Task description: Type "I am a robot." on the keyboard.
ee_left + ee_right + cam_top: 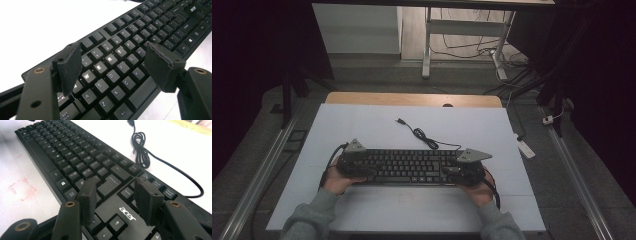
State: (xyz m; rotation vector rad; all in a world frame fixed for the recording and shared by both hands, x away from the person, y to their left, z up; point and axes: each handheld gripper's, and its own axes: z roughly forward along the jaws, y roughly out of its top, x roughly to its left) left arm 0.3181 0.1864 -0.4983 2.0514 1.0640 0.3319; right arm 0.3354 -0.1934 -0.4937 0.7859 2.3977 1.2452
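Item: keyboard [409, 166], black, full-size, wired, brand lettering above the arrow keys.
Location: I see it flat on the white sheet [362, 130] that covers the bench, parallel to the near edge, roughly centred between the left and right edges, nearer to me than to the far edge.
Cable [422, 135]: runs from the keyboard's far right side toward the far edge, one bundled coil partway, plug lying loose on the sheet.
Left gripper [362, 170]: I hold it over the keyboard's left end; in the left gripper view its jaws stand apart above the letter keys, pads [71, 66] touching nothing.
Right gripper [452, 171]: I hold it over the right end; in the right gripper view its jaws stand apart above the arrow-key block, nothing between them.
Weight: I judge it light to moderate, long enough to sag or tip if lifted by one end alone.
Stiffness: rigid plastic frame, I expect; keycaps give and may pop off under a pinch.
Surface: smooth matte plastic, probably a little slippery against the pads.
Best hold: I would clamp the frame at both short ends, front lip to back lip, off the keys.
Caution: the trailing cable may drag or snag when the keyboard moves.
Marks: faint red outline [21, 188] on the sheet near the keyboard's front edge.
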